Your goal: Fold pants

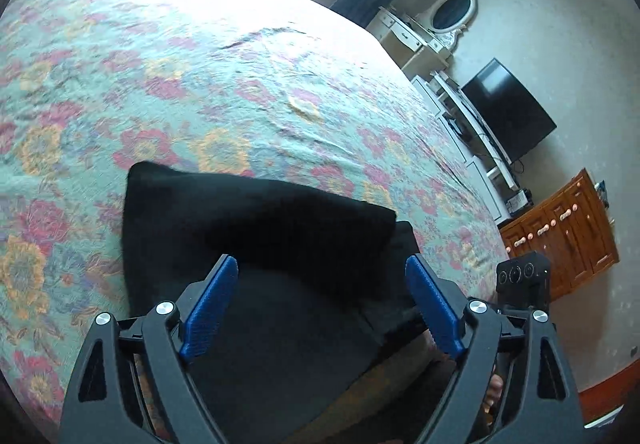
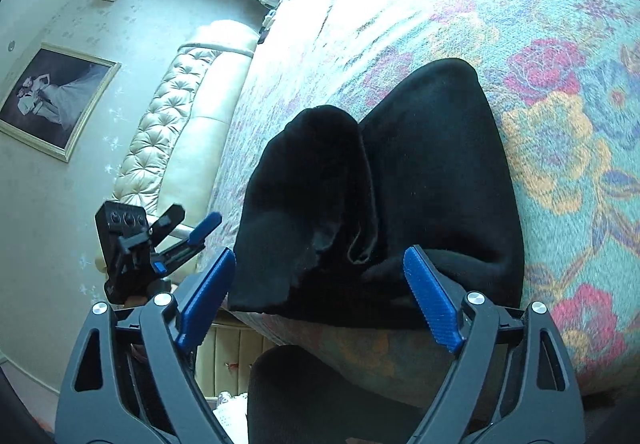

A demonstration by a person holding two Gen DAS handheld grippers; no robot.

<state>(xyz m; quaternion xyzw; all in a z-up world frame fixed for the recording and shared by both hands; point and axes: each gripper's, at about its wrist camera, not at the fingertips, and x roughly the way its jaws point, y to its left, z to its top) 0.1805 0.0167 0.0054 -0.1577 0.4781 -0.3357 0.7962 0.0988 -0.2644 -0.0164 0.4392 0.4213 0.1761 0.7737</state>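
Two wrist-cam views over a bed w/ a floral bedspread (image 1: 168, 91). Black pants (image 1: 248, 228) lie bunched near the bed's near edge, already doubled over at least once; part of the cloth hangs over the edge toward the floor. Left gripper (image 1: 320, 292) hovers above the pants, blue fingers (image 1: 208, 312) spread wide, holding nothing. Right gripper (image 2: 320, 284) also hovers above the pants (image 2: 400, 171), its fingers (image 2: 432, 304) apart and empty; in that view the fabric shows two rounded folded lobes w/ a loose flap and a hem edge between them. The left gripper appears at the left of the right view (image 2: 176, 244), off the bed's side, fingers also apart. Background: tufted cream headboard (image 2: 168, 123), framed photo on wall (image 2: 52, 99), TV (image 1: 508, 111), wooden cabinet (image 1: 560, 236). Judgement: a fold looks laid down and let go, so the task seems mid-to-late; the bundle is still lumpy. Next move prob. calls for pinching the overhanging edge or loose flap w/ both grippers, then bringing it over squarely so the layers align and don't slip off the bed.
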